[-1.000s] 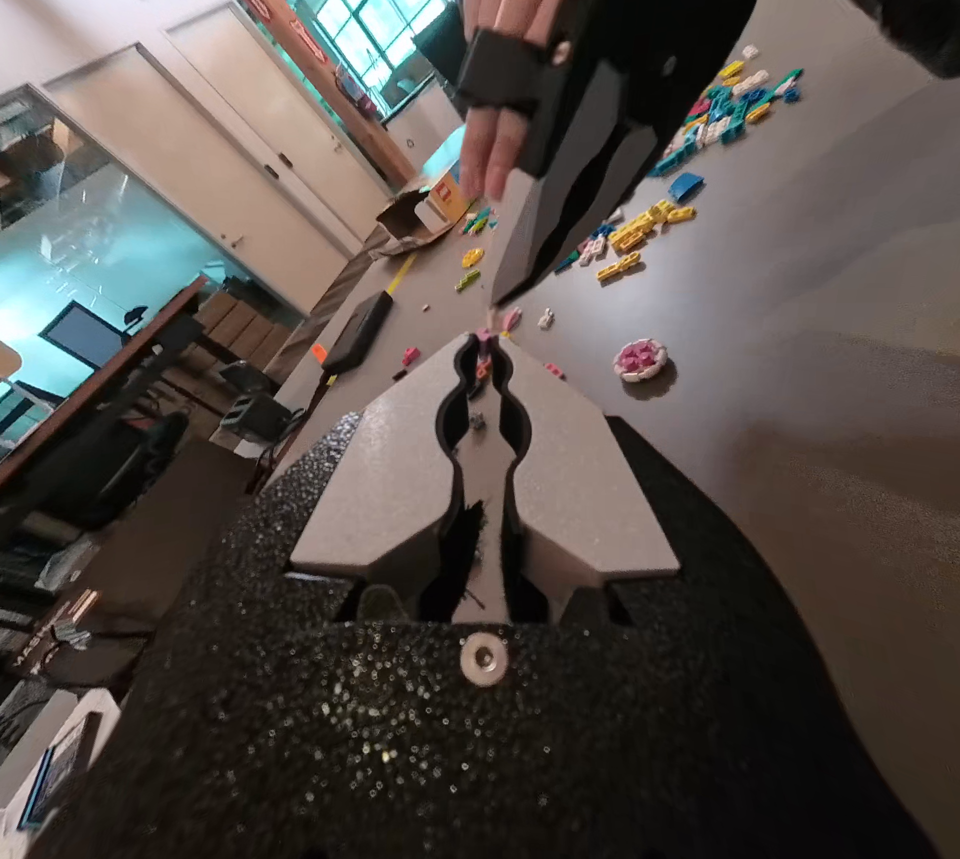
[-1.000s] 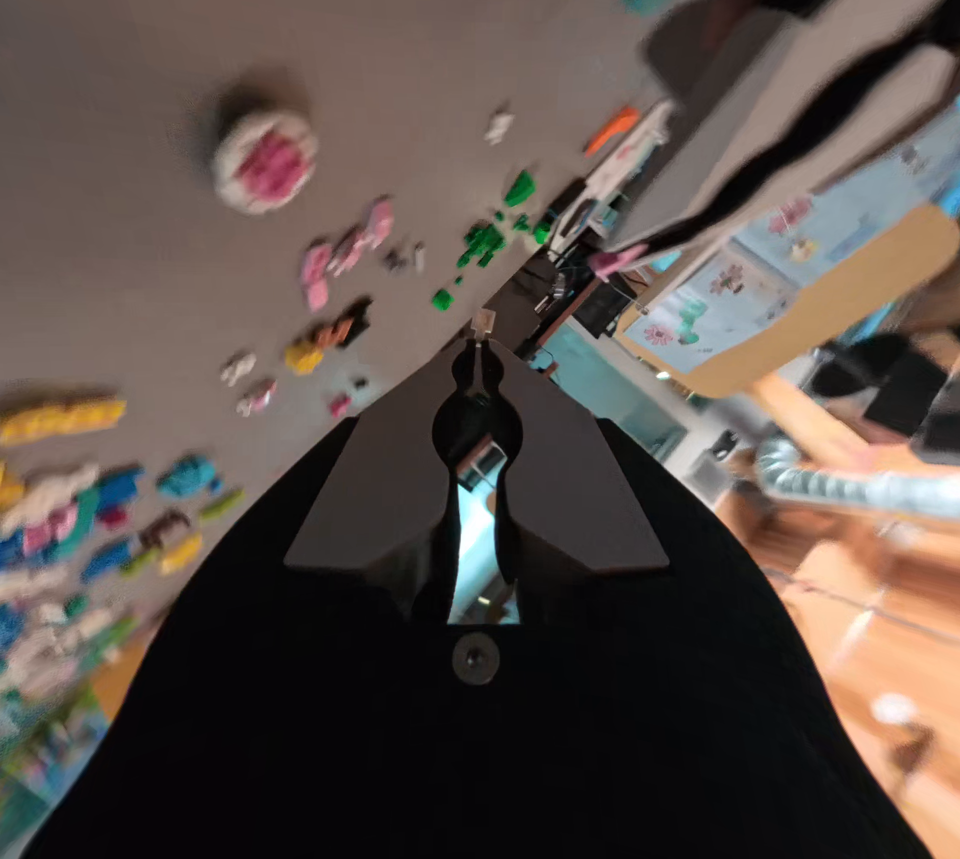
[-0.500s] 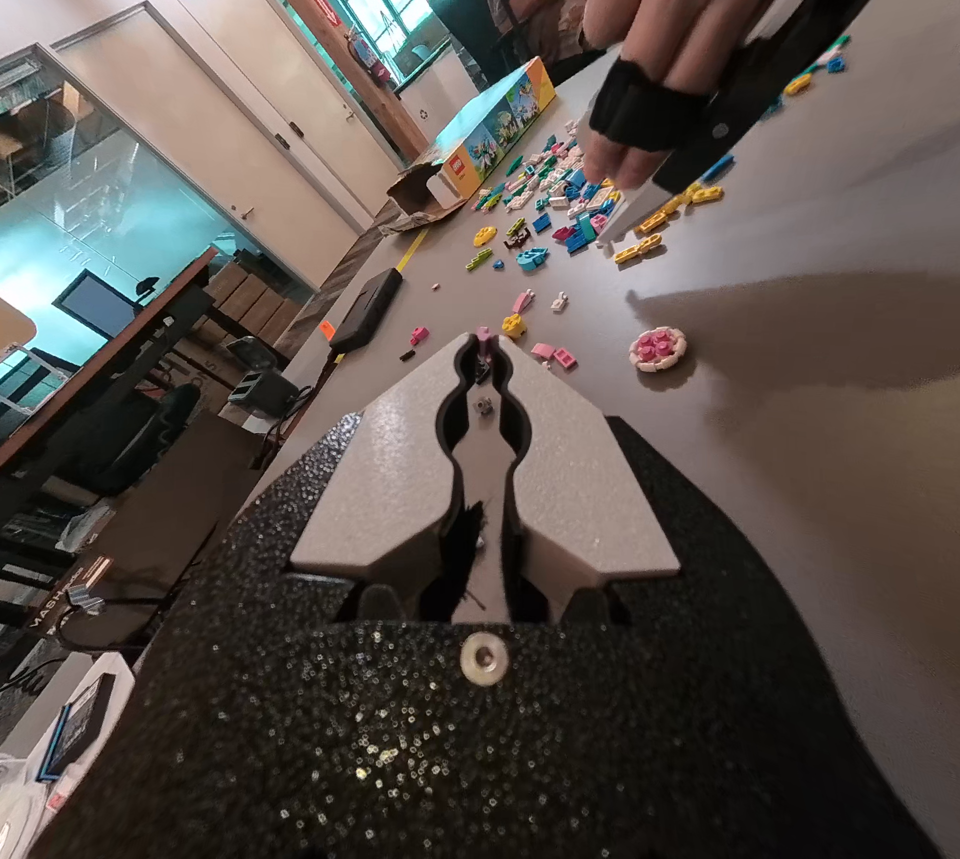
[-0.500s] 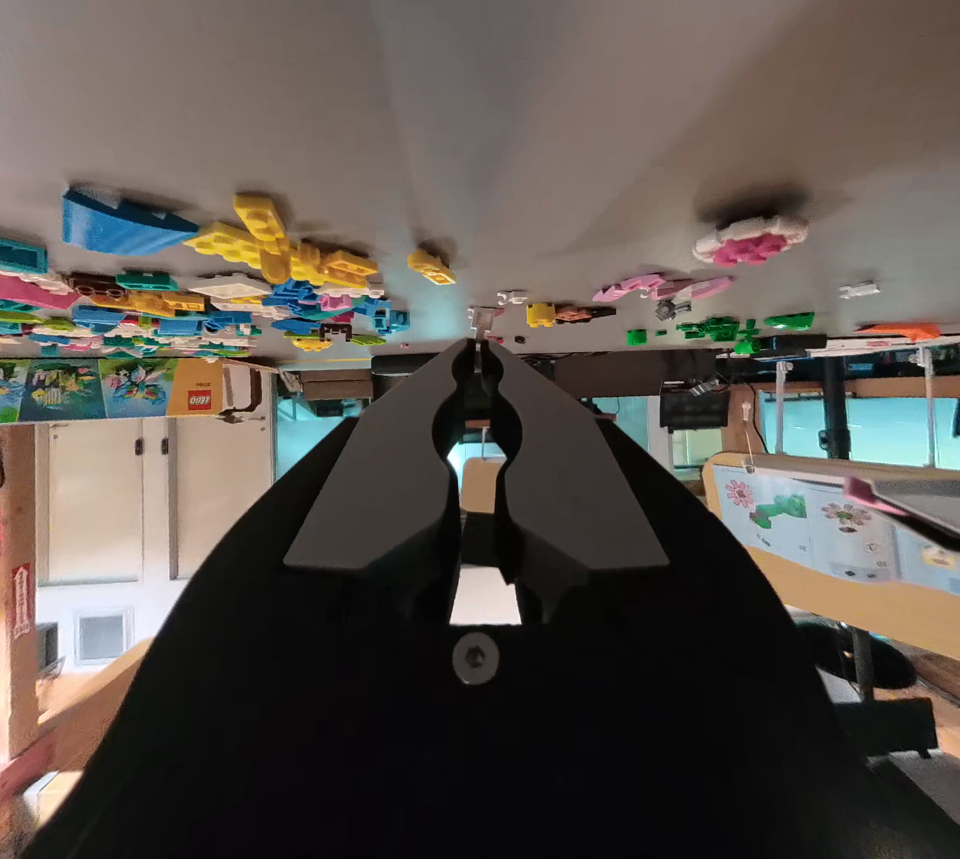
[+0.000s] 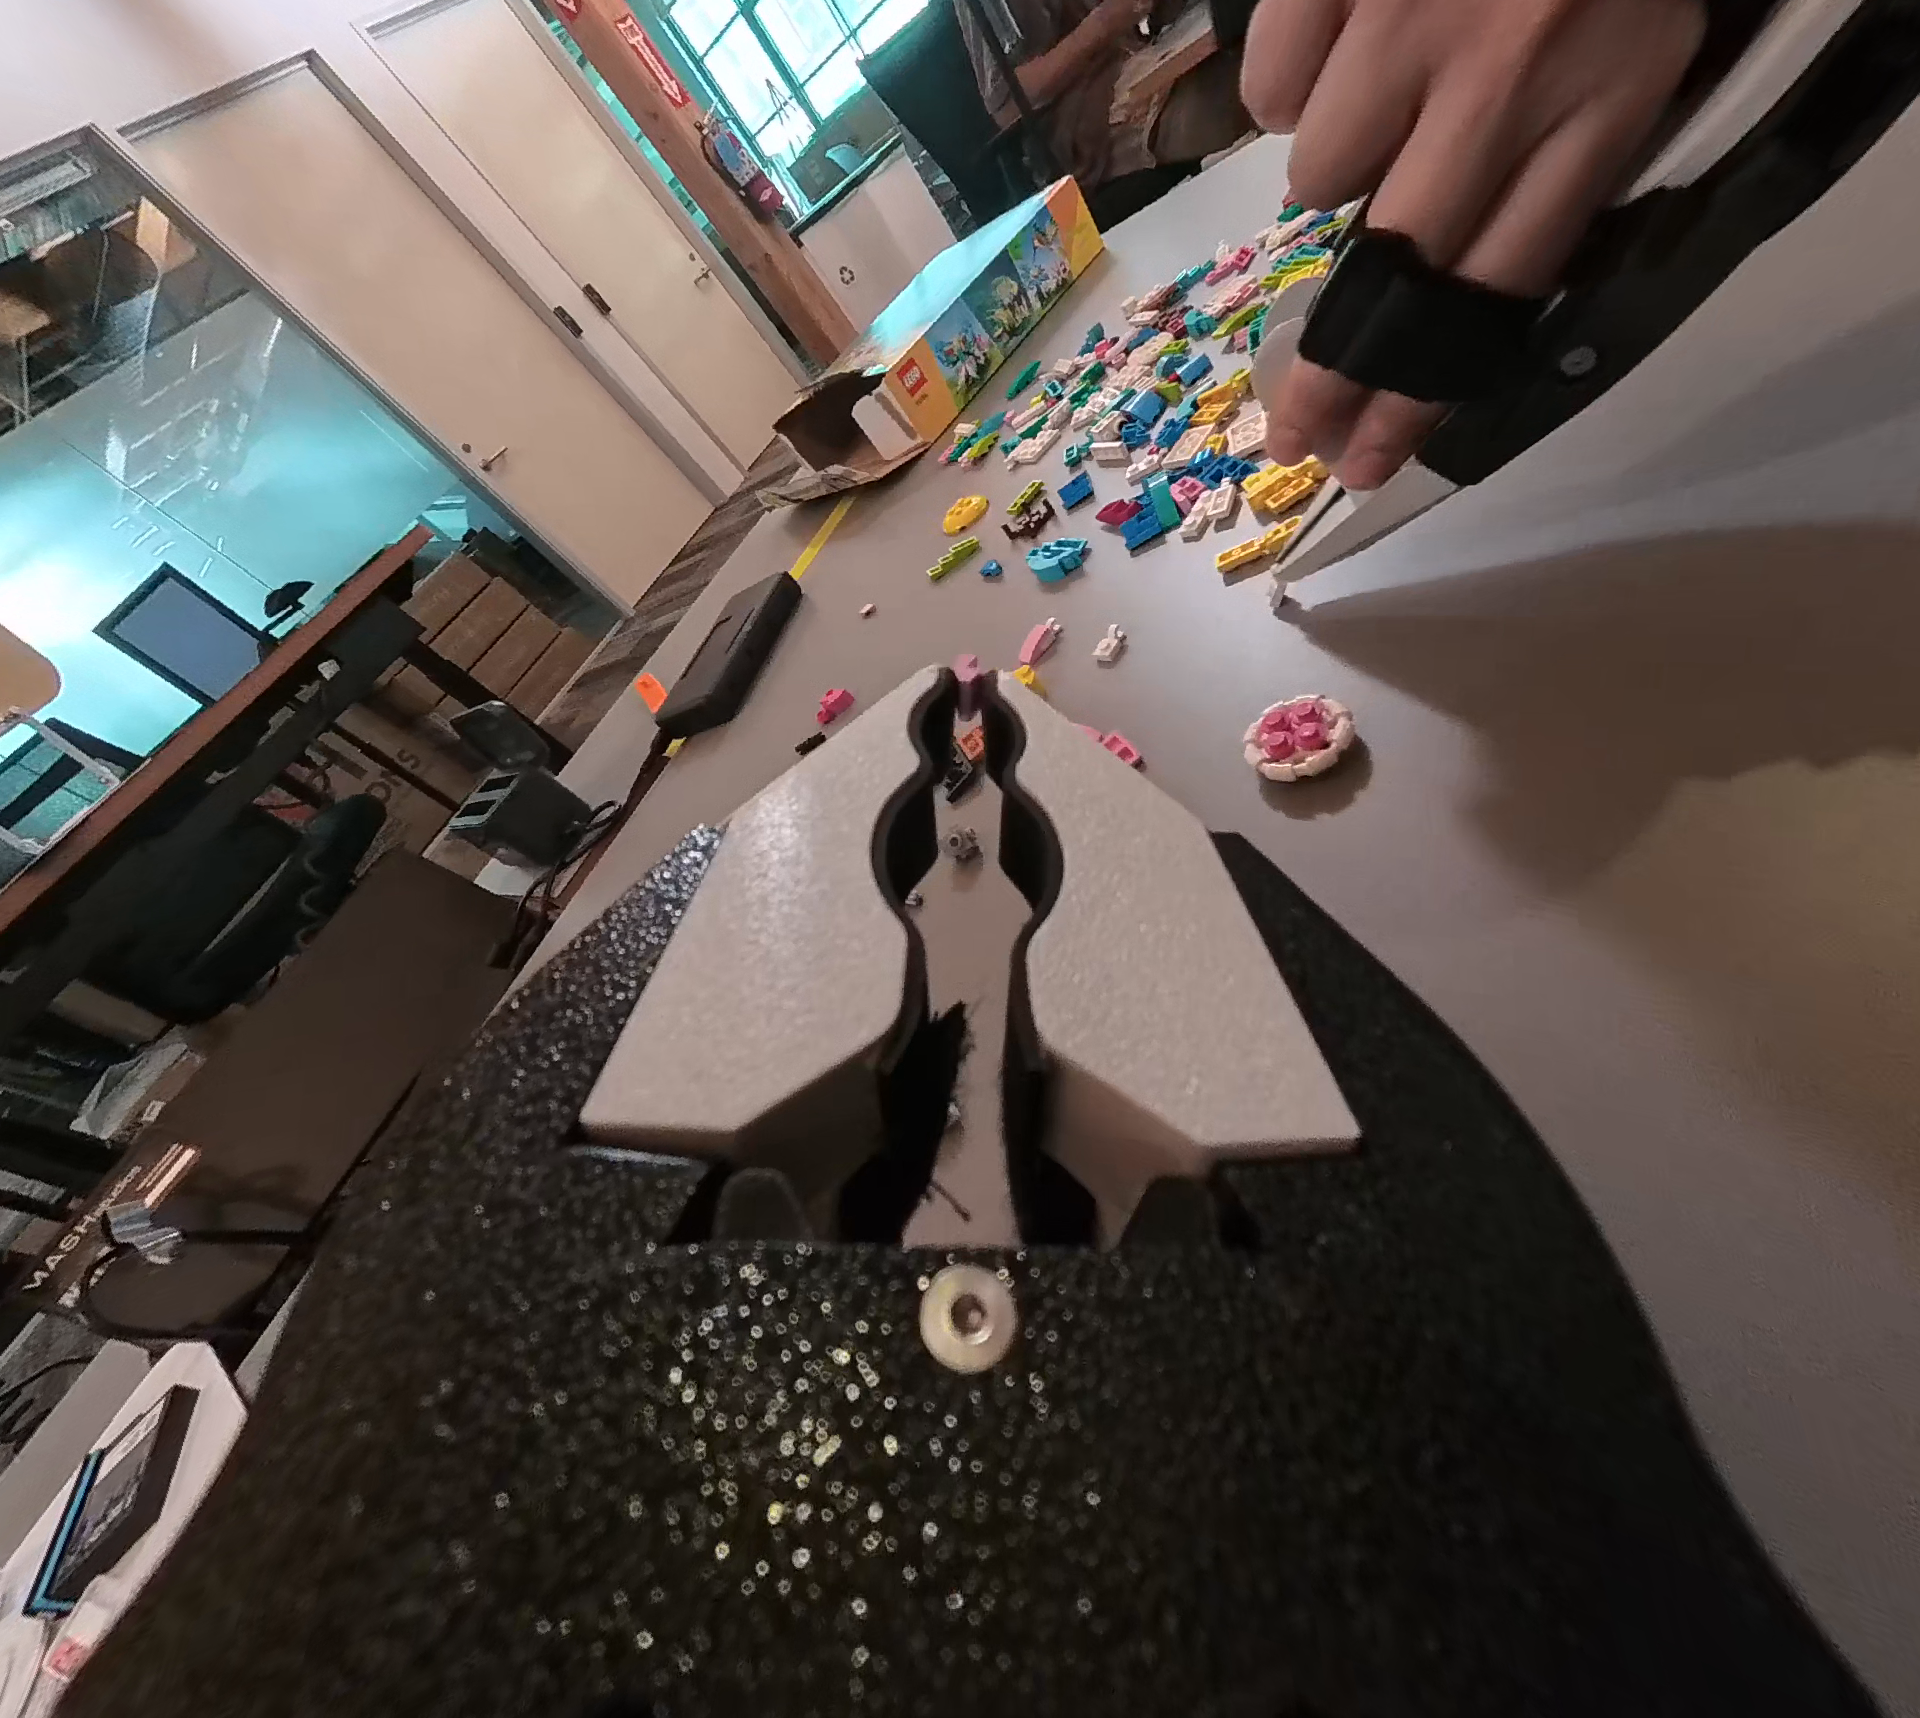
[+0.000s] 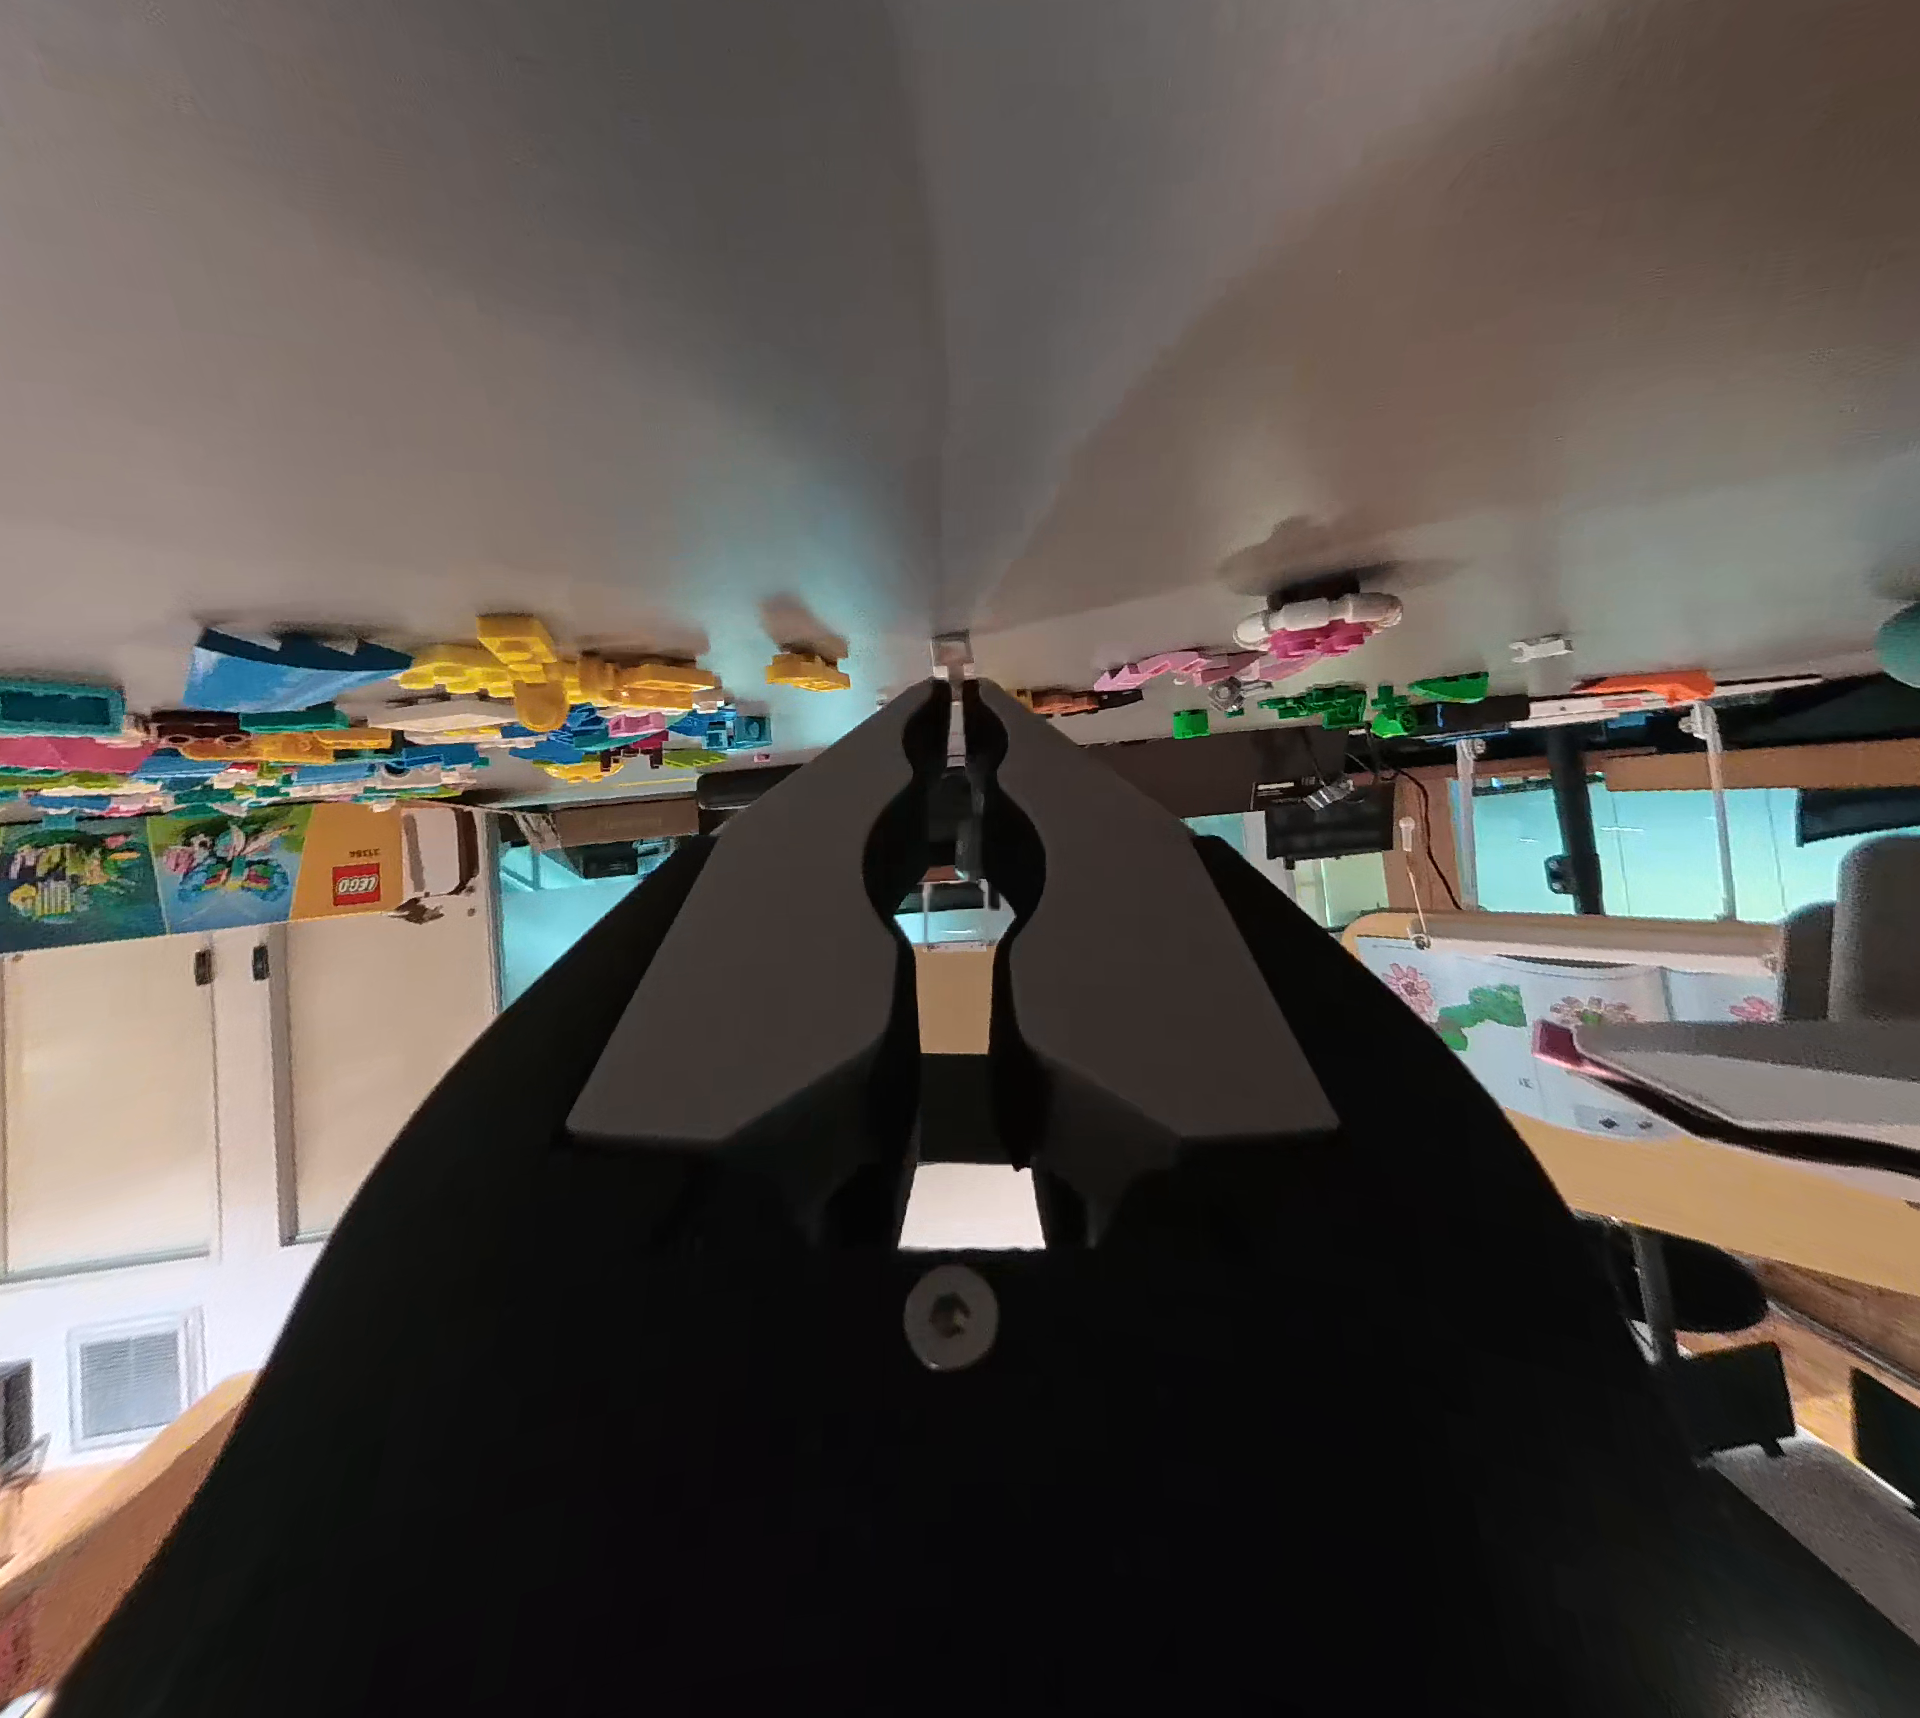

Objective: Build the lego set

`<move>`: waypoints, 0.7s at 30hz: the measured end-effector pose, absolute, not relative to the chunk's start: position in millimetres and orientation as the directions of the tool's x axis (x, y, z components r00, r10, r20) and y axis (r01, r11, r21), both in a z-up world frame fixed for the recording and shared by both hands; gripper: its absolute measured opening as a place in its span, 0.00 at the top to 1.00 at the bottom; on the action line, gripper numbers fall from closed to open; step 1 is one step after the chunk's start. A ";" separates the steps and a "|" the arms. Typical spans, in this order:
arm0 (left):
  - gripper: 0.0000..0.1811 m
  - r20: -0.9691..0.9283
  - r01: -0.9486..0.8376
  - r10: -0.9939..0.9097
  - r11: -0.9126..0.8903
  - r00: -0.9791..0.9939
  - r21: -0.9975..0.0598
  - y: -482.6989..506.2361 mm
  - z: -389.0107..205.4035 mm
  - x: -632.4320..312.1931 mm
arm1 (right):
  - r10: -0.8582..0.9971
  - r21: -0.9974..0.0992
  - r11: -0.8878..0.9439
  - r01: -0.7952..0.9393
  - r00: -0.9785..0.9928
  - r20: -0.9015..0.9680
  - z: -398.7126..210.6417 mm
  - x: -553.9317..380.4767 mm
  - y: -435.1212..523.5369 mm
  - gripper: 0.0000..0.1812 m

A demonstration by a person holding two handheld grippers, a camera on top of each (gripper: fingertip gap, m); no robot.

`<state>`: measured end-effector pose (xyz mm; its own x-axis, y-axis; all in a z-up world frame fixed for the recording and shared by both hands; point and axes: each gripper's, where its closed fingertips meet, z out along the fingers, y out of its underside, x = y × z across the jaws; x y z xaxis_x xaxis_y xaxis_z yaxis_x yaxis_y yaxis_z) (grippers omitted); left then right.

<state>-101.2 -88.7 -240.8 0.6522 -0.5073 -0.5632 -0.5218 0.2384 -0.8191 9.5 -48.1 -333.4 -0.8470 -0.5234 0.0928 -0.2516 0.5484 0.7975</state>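
My left gripper has grey fingers and is shut on a small pink piece, held just above the grey table. A round pink-and-white flower assembly lies to its right. My right gripper, rolled upside down, is shut on a tiny white piece with its tips down at the table surface. It also shows in the left wrist view, held by a hand, beside the yellow bricks. The flower assembly shows in the right wrist view too.
A pile of loose coloured bricks and the set's box lie farther back. A black flat device lies near the table's left edge. Green pieces and an instruction booklet show in the right wrist view. A person sits beyond the table. Spacing between my two grippers at the tips: around 15 cm.
My right gripper has swung away from in front of the left gripper, rolled over and lowered its tips to the table by the yellow bricks. My left gripper has barely moved and keeps its pink piece.
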 end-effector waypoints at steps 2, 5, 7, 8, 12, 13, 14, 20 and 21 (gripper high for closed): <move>0.99 -0.566 -0.524 -0.507 0.240 0.651 -0.817 -88.9 -240.9 -101.0 | -0.541 0.777 0.572 -0.262 -0.832 0.118 -337.2 9.2 -54.7 1.00; 0.99 -0.570 -0.529 -0.509 0.241 0.645 -0.814 -89.2 -241.9 -99.6 | -0.593 0.764 0.566 -0.310 -0.797 0.116 -342.1 10.7 -62.2 1.00; 0.99 -0.572 -0.531 -0.510 0.242 0.643 -0.812 -89.3 -242.4 -98.9 | -0.580 0.755 0.596 -0.273 -0.797 0.170 -341.2 8.5 -61.7 1.00; 0.99 -0.572 -0.530 -0.510 0.243 0.642 -0.812 -89.4 -242.4 -98.7 | -0.568 0.755 0.609 -0.244 -0.798 0.200 -338.0 7.0 -60.3 0.98; 0.99 -0.581 -0.527 -0.491 0.260 0.649 -0.809 -89.9 -238.1 -100.2 | -0.321 0.631 0.772 0.076 -0.811 0.490 -307.7 4.5 -49.0 0.94; 0.99 -0.583 -0.523 -0.481 0.268 0.655 -0.809 -90.1 -235.8 -100.9 | -0.125 0.505 0.826 0.250 -0.793 0.597 -301.5 8.8 -44.8 0.94; 0.99 -0.586 -0.519 -0.471 0.280 0.659 -0.808 -90.5 -233.2 -101.4 | 0.133 0.319 0.831 0.455 -0.720 0.681 -298.4 13.6 -41.7 0.95; 0.99 -0.630 -0.531 -0.416 0.338 0.656 -0.777 -93.4 -225.5 -99.6 | 0.977 -0.600 -0.175 0.781 0.214 -0.007 -317.8 18.5 -73.5 0.99; 0.99 -0.635 -0.533 -0.410 0.345 0.655 -0.772 -93.9 -224.9 -99.0 | 0.945 -0.617 -0.312 0.723 0.301 -0.126 -320.8 17.9 -73.5 1.00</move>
<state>-99.0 -93.9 -224.9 0.6545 -0.4099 -0.6353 -0.5333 0.3453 -0.7722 17.9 -73.5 -320.8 0.3010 0.9453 -0.1256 0.7227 -0.3120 -0.6167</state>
